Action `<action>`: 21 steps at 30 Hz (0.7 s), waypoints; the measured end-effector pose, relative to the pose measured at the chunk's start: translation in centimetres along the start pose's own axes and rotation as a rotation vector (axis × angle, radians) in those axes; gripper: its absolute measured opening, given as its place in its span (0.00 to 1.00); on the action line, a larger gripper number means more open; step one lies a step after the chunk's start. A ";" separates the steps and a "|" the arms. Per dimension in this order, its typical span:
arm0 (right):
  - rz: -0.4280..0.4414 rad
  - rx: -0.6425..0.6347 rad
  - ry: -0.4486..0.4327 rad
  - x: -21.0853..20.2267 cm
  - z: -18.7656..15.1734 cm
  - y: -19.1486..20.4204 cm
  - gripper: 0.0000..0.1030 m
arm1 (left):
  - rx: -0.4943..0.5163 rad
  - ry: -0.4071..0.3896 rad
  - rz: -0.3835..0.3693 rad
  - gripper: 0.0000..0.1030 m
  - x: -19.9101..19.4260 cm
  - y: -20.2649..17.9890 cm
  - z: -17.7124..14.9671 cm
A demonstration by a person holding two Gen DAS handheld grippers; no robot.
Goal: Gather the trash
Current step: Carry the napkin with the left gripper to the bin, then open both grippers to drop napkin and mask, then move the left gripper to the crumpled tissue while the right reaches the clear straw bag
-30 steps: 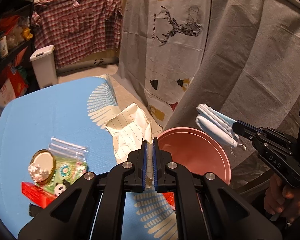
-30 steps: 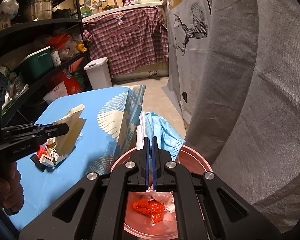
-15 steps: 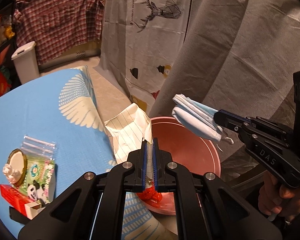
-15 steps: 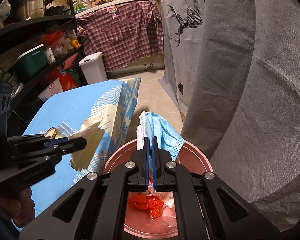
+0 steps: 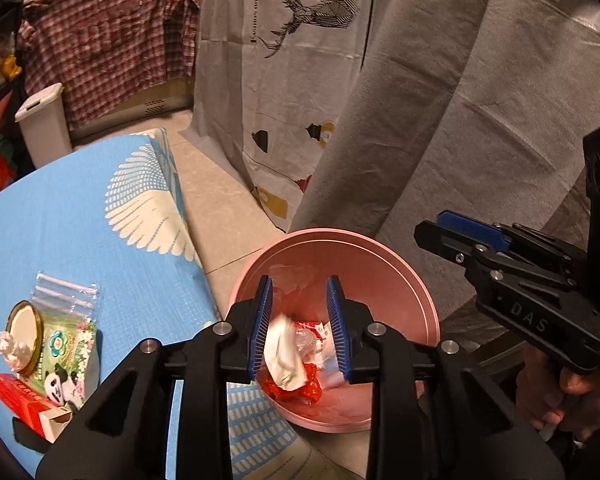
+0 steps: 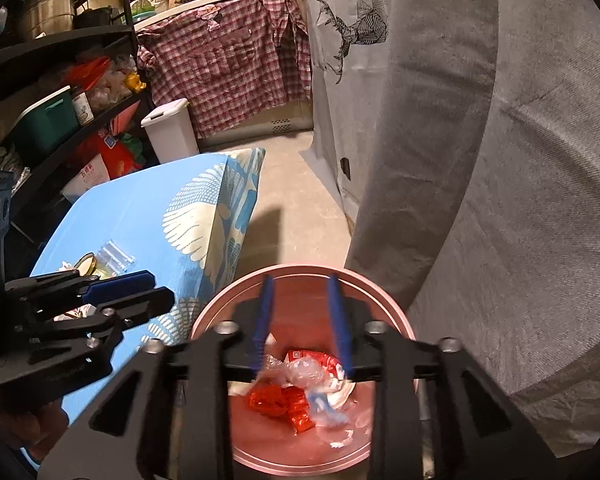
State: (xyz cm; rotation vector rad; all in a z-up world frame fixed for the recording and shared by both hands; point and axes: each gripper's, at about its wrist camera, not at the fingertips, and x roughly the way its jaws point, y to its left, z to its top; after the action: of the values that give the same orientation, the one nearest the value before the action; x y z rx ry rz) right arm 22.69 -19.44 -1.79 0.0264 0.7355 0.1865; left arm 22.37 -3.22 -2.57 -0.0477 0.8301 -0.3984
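Observation:
A pink round bin [image 5: 400, 264] stands on the floor beside the blue table [image 5: 60, 240]; it also shows in the right wrist view [image 6: 384, 292]. Inside lie a red wrapper [image 5: 304, 388], crumpled paper [image 5: 284, 352] and the blue face mask [image 6: 320, 404]. My left gripper [image 5: 300, 320] is open and empty over the bin. My right gripper [image 6: 300, 320] is open and empty over the bin too; it appears in the left wrist view [image 5: 452, 232]. On the table remain a clear zip bag [image 5: 66, 292], a round lid with tissue [image 5: 22, 336], a panda packet [image 5: 66, 360] and a red box [image 5: 20, 396].
A white pedal bin [image 6: 172, 128] stands by the plaid shirt [image 6: 228, 60] at the back. Grey drapes [image 6: 500, 160] hang close on the right. Black shelves [image 6: 60, 80] with clutter line the left. Bare floor [image 6: 292, 200] lies between table and drapes.
Both grippers have opened. The lined paper has dropped from my left gripper and the face mask from my right one; both now lie in the pink bin.

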 end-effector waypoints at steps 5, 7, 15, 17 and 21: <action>-0.004 -0.002 -0.018 -0.3 0.0 0.2 0.35 | -0.004 -0.026 0.024 0.28 -1.3 0.7 -0.1; -0.002 -0.007 -0.026 -0.5 0.0 0.3 0.35 | -0.008 -0.041 0.036 0.28 -2.2 1.3 -0.1; 0.020 -0.058 -0.061 -1.8 -0.3 1.8 0.35 | -0.060 -0.093 0.098 0.28 -6.6 5.1 -0.7; 0.030 -0.068 -0.071 -2.2 -0.3 2.4 0.35 | -0.086 -0.099 0.121 0.28 -7.6 6.5 -0.8; 0.076 -0.069 -0.082 -2.6 -0.1 3.7 0.29 | -0.149 -0.128 0.154 0.27 -9.8 9.6 -0.8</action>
State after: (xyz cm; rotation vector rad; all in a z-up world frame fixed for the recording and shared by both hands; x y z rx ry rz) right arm 20.13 -16.31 0.21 -0.0035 0.6459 0.2821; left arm 18.95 9.31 1.96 -0.1456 0.7304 -0.1855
